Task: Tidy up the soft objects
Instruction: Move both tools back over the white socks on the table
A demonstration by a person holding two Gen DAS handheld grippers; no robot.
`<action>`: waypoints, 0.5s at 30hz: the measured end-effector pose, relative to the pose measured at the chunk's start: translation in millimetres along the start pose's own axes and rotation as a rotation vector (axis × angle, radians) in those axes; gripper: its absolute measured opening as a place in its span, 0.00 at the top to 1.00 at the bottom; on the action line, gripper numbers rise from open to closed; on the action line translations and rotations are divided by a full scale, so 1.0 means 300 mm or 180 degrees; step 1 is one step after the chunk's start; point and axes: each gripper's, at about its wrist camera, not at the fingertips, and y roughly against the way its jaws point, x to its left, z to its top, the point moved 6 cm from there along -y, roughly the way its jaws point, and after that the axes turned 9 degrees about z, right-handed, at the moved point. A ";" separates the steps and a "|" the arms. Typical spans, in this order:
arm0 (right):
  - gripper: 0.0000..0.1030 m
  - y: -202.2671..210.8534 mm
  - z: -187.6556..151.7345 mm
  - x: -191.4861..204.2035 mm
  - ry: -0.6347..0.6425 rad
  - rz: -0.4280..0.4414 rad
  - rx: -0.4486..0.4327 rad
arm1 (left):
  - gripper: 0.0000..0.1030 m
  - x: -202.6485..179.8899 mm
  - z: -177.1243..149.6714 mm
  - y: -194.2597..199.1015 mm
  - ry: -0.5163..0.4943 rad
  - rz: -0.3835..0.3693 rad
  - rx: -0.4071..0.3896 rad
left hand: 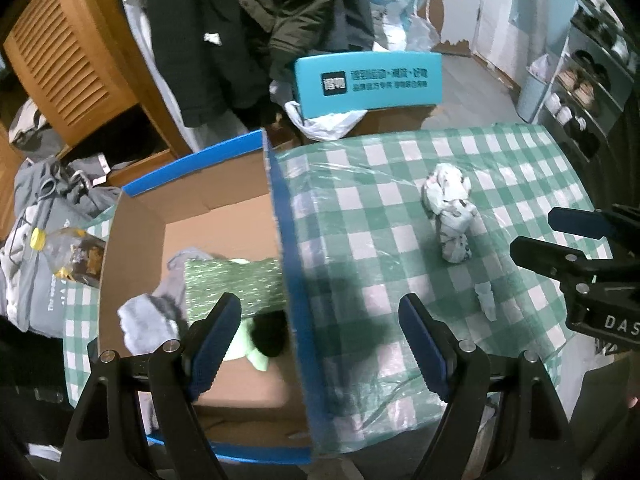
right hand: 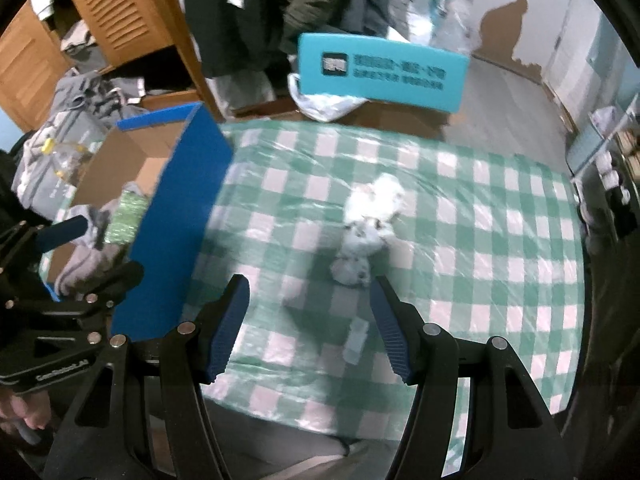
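On the bench, covered by a green-and-white checked cloth under clear plastic film, we see a rolled white patterned cloth bundle lying alone on the open surface, well apart from the cardboard box; its long axis runs from the near side of the bench toward the far side, slightly slanted, with the fuller, looser end pointing away from us and the tighter rolled end pointing toward us; from the right wrist view the same bundle lies along that line just ahead of our right claw, blurred there so we cannot read its pattern. Our right claw is spread wide with nothing between its blue pads; it hovers above the cloth near the bundle's near end without touching it. Our left claw is likewise spread and empty, straddling the blue-edged right wall of the box from above; one finger hangs over the box interior, the other over the bench. Inside the box we see a green speckled cloth, a grey garment, a pale green piece and a dark item piled together. Beyond the bench stands a teal carton with printed characters; a small clear scrap lies on the cloth near the bundle.
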 end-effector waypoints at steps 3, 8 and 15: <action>0.39 -0.023 -0.026 -0.047 -0.0071 -0.0050 0.0060 | 0.20 -0.041 -0.002 -0.016 -0.0050 -0.0041 0.0043; 0.39 -0.082 -0.076 -0.122 -0.0207 -0.0128 0.0210 | 0.20 -0.106 -0.012 -0.053 -0.0129 -0.0113 0.0148; 0.39 -0.158 -0.134 -0.175 -0.0347 -0.0114 0.0369 | 0.20 -0.175 -0.045 -0.121 -0.0242 -0.0089 0.0286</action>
